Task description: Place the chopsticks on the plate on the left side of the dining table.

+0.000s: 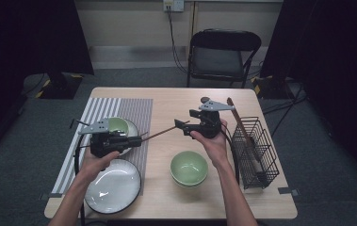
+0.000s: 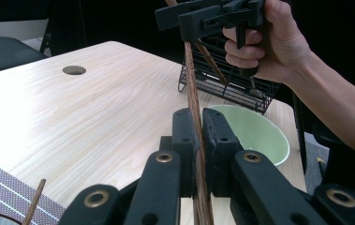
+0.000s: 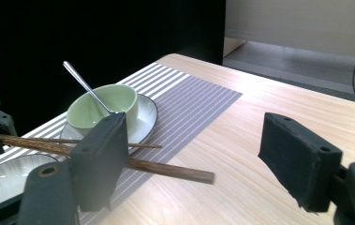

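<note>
Chopstick handover, centre of the high view
Left gripper pinches the wooden chopstick; right gripper, jaws spread, should centre its free end before closing.

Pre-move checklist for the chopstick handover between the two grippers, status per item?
1. Left gripper clamped on the brown wooden chopstick: ok, jaws shut on it.
2. Right gripper open to receive: ok, jaws wide apart.
3. Chopstick tip between the right jaws: ok, free end lies in the gap, pads not pressing.
4. Second chopstick accounted for: ok, lies on the striped grey placemat.
5. Black wire rack free to take it: cannot tell, one utensil already stands in it.
</note>
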The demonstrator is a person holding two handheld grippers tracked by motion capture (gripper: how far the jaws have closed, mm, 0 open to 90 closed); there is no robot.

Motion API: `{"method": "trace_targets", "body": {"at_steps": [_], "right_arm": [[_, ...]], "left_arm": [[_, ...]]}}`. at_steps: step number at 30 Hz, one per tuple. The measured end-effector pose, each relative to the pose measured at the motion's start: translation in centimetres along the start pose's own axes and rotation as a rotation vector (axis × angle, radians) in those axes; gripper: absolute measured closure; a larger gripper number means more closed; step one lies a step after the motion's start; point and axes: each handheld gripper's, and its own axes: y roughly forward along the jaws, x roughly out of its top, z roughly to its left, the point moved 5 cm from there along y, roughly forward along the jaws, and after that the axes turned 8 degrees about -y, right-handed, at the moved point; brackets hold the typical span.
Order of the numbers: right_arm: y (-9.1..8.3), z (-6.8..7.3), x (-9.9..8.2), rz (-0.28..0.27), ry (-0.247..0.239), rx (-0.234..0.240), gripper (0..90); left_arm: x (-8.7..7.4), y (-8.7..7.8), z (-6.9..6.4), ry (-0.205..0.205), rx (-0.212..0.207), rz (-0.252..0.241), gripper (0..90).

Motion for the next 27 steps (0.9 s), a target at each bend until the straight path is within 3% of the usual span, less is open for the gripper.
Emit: {"method": "trace_targets", "body": {"at_steps": [10,17,27], "right_arm": [[-1.3,-1.8,-1.6,0.010,0.013,-0.053,21.7],[-0.9,-2.2,-3.2,0.057,0.026,-0.056,21.8],[0.2,-3.1,-5.8,0.131,0.056,-0.066,20.7]], "left_arm": [[-0.1,-0.7,0.3,0.012,0.029,0.009,84.4],[-0.2,-1.3,0.6,0.010,0.034,0.011,84.4],[-1.9,-3.4,1.9,-0.008,0.072,0.020,84.3]]}}
